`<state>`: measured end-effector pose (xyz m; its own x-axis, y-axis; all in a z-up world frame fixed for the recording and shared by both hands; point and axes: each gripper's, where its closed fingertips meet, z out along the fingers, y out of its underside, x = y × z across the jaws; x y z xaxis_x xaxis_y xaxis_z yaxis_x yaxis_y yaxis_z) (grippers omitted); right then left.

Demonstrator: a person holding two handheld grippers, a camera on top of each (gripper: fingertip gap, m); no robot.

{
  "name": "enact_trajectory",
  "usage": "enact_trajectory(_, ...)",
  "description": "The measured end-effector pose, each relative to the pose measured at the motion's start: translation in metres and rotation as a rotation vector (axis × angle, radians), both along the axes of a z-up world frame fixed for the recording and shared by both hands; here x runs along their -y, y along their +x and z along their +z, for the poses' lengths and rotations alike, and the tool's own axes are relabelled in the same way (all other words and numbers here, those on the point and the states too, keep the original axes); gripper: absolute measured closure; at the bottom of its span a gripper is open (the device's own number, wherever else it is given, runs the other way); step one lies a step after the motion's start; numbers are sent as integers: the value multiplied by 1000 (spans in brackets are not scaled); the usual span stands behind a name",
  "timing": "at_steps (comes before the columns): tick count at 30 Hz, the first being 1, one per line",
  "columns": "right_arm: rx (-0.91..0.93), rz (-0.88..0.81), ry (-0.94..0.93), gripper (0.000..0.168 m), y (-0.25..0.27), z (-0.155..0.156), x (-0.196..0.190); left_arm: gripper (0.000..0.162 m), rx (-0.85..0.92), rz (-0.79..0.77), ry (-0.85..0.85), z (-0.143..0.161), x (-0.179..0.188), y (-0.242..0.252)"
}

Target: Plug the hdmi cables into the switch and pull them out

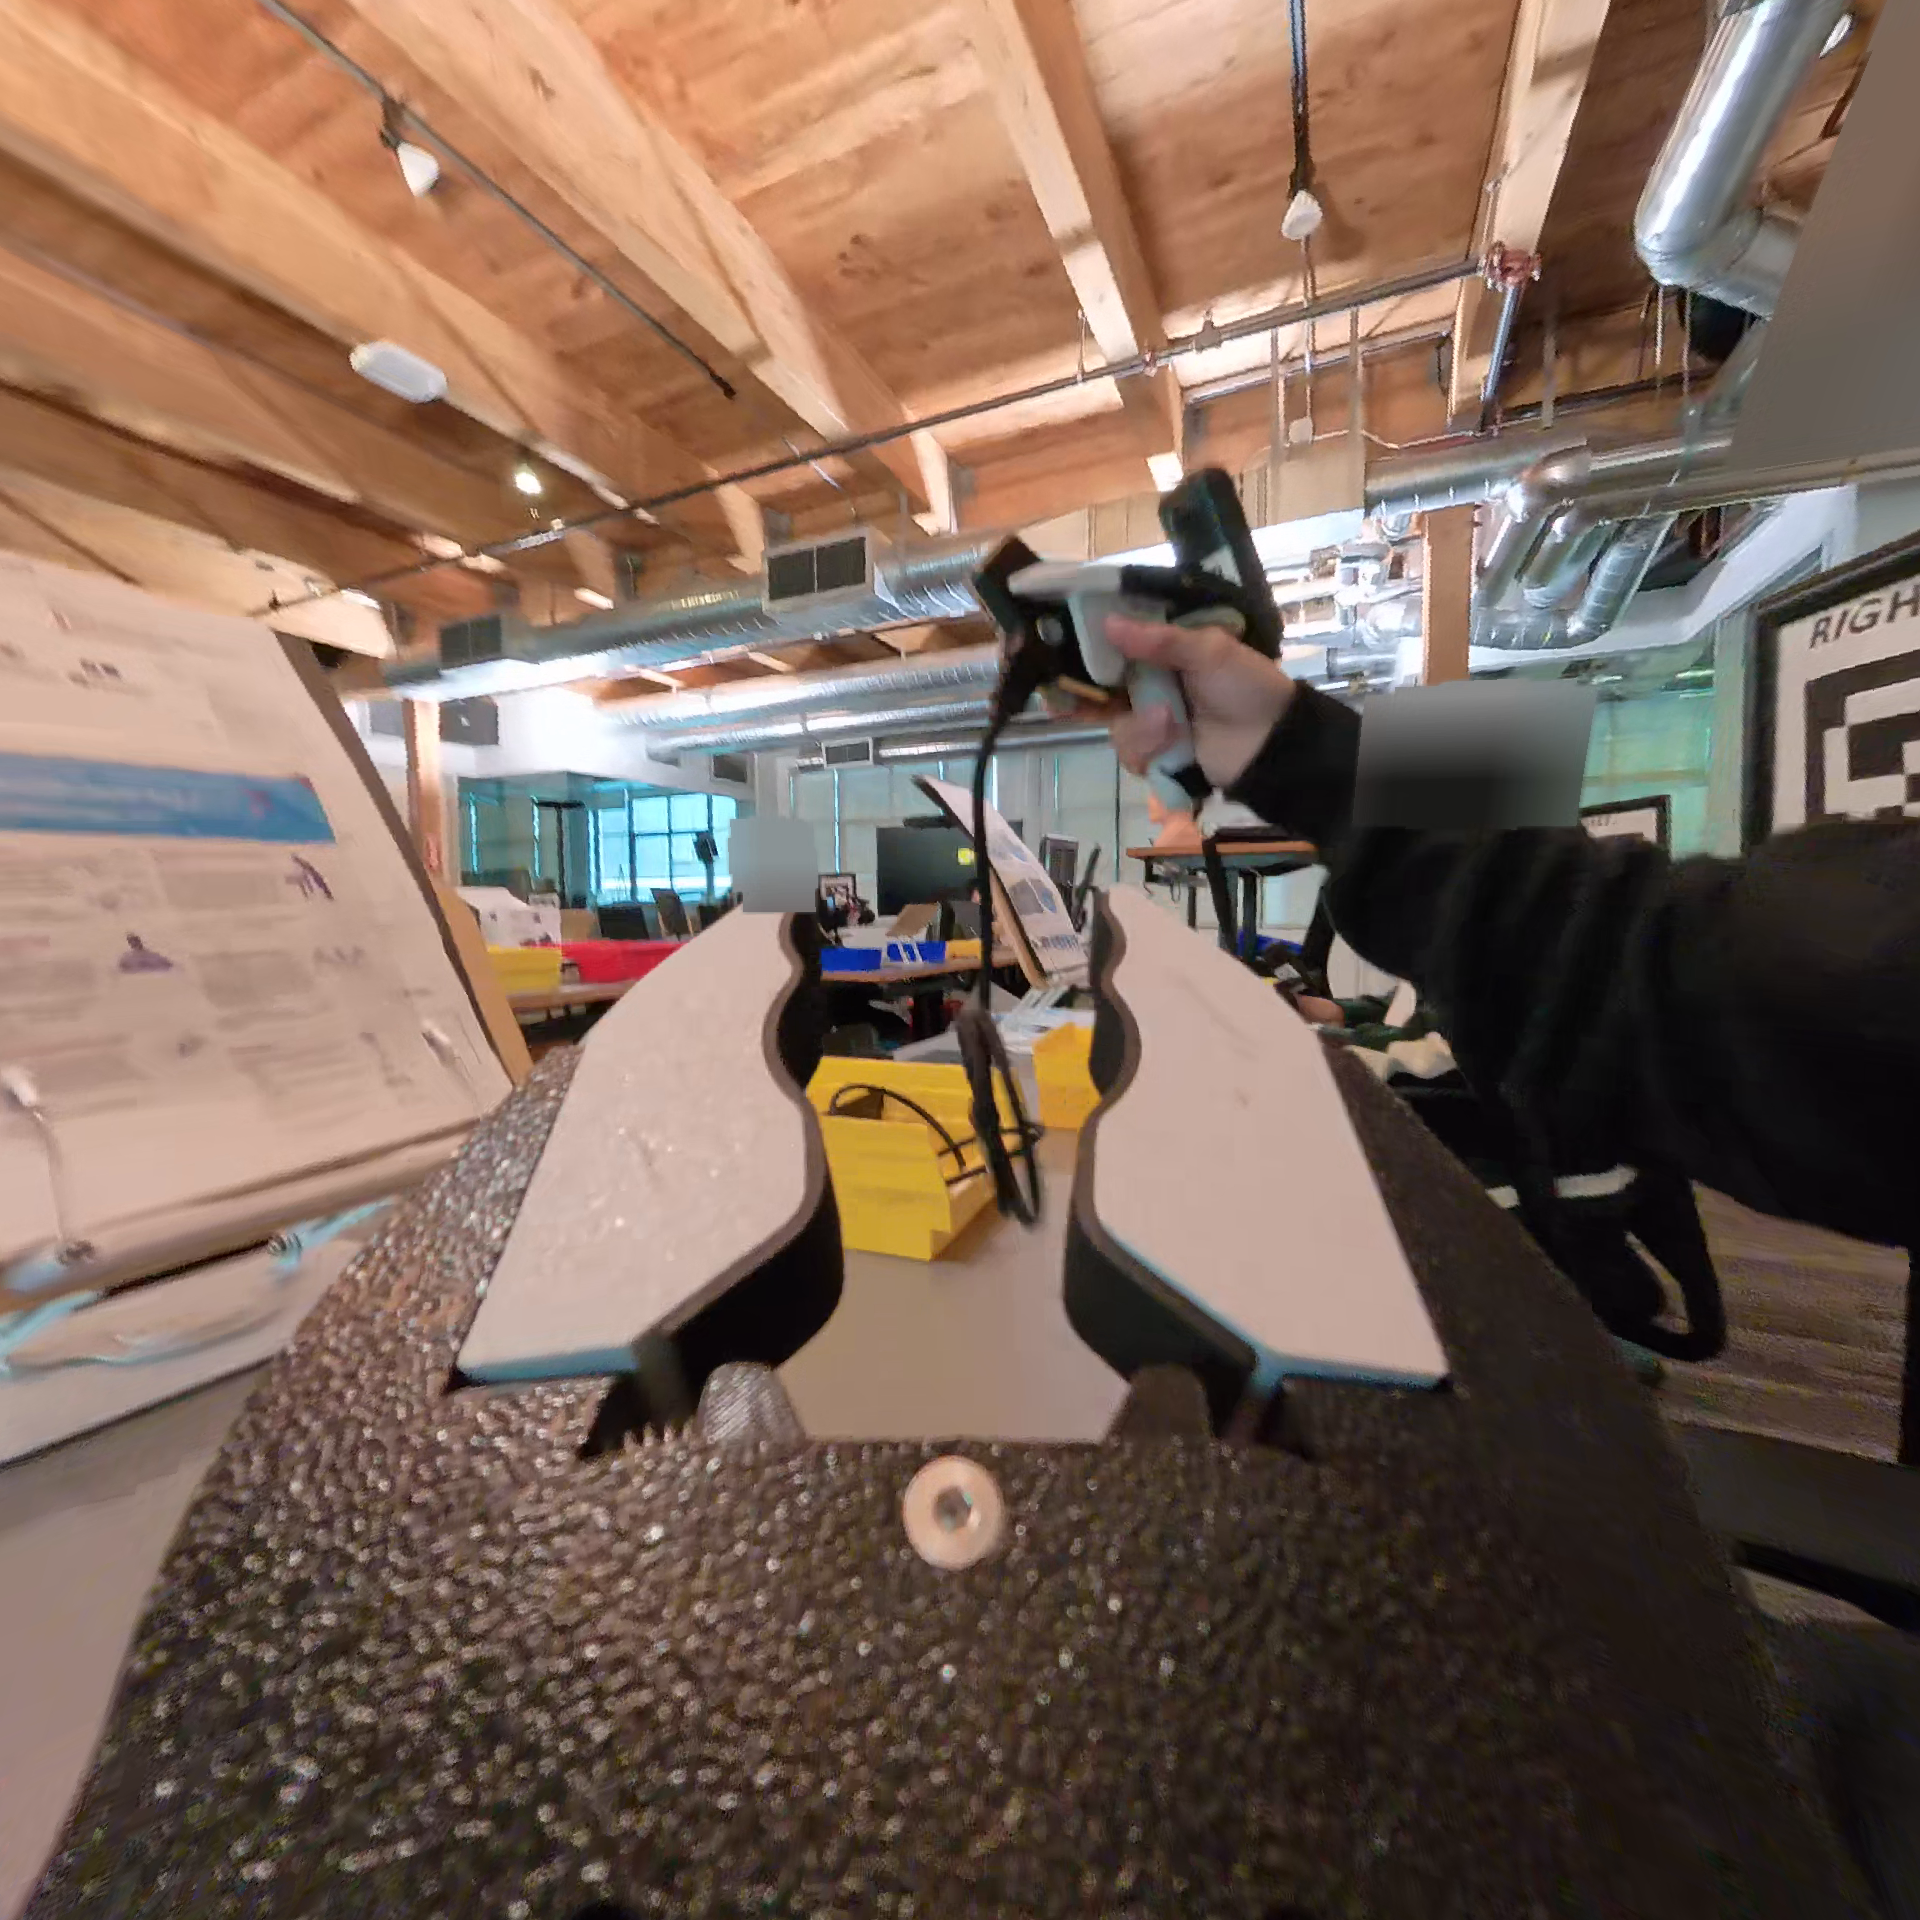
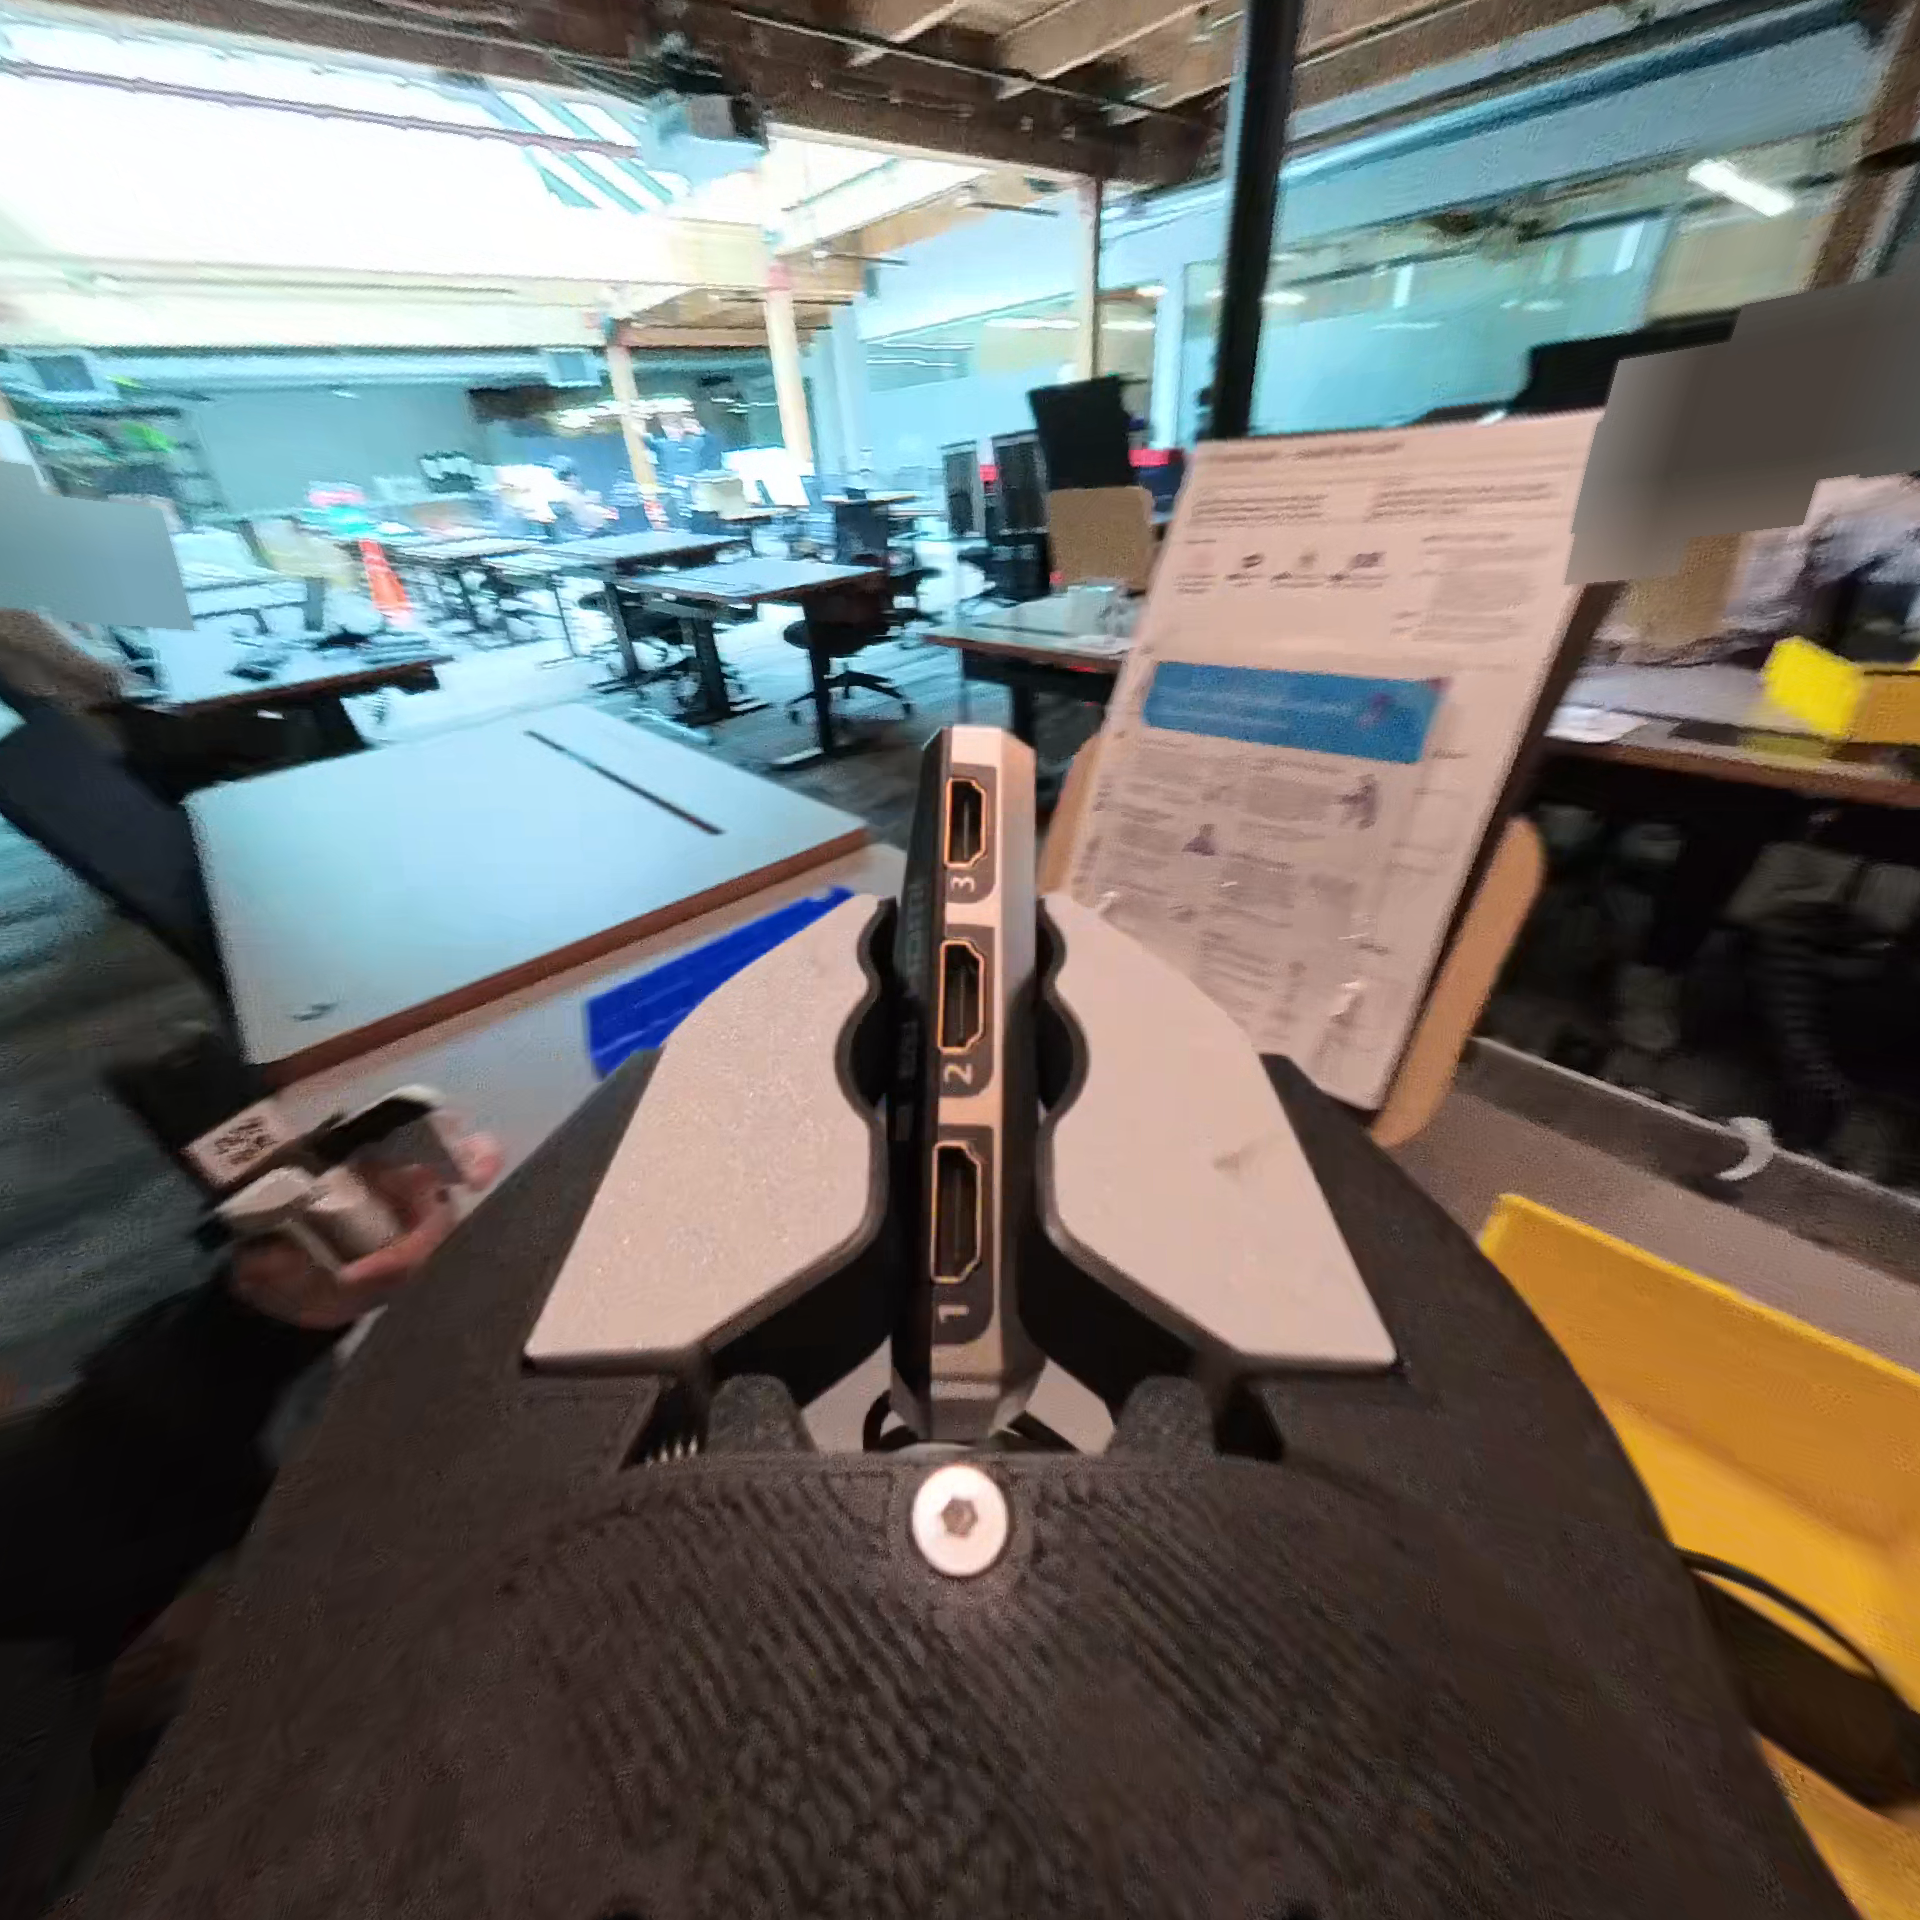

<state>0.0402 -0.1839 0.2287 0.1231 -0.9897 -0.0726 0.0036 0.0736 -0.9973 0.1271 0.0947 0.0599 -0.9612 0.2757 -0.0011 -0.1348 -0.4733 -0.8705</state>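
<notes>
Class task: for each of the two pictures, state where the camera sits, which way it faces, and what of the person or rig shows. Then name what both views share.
Left wrist view: on the left gripper, tilted up toward ceiling beams; open, empty; shows the right gripper holding the switch, cable dangling.
Right wrist view: on the right gripper, facing level across desks; clamps the switch, ports empty.
Shared: instruction board, yellow bin.

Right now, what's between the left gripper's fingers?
Nothing is held there: the left gripper is open. The left wrist view shows only the far yellow bin and dangling cable.
</notes>
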Motion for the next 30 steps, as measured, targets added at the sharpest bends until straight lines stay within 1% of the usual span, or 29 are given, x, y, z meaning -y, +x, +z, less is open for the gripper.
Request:
enact_trajectory(3, 11, -202, -136, 144, 3, 27, 68, 114, -3, -25, 52, -17, 15, -3)
enact_trajectory(5, 1, -288, -198, 144, 8, 37, 109, 114, -3, -40, 73, -24, 21, -5)
enact_trajectory(8, -54, -323, -194, 144, 27, 24, 155, 114, -13, -48, 95, -32, 28, -3)
enact_trajectory(10, -98, -298, -216, 144, 46, 1, 173, 115, -27, -60, 107, -37, 32, -2)
enact_trajectory(13, -224, -263, -181, 145, 75, -49, 191, 116, -48, -65, 126, -46, 36, 2)
enact_trajectory(17, -439, -321, -200, 145, 102, -127, 222, 116, -60, -60, 158, -57, 41, 8)
enact_trajectory(19, -491, -383, -223, 145, 111, -148, 237, 117, -69, -62, 165, -60, 42, 11)
enact_trajectory(20, -532, -420, -264, 145, 114, -157, 246, 117, -73, -62, 167, -62, 42, 13)
enact_trajectory(22, -706, -481, -448, 145, 117, -181, 266, 117, -83, -60, 176, -66, 43, 17)
enact_trajectory(23, -820, -492, -571, 144, 116, -195, 275, 117, -89, -61, 182, -68, 44, 19)
enact_trajectory(24, -892, -471, -690, 144, 120, -207, 280, 117, -95, -63, 189, -71, 45, 20)
enact_trajectory(27, -955, -380, -965, 144, 142, -235, 278, 117, -113, -67, 212, -82, 48, 25)
enact_trajectory(30, -1043, -274, -1216, 144, 155, -272, 273, 117, -137, -77, 229, -89, 49, 30)
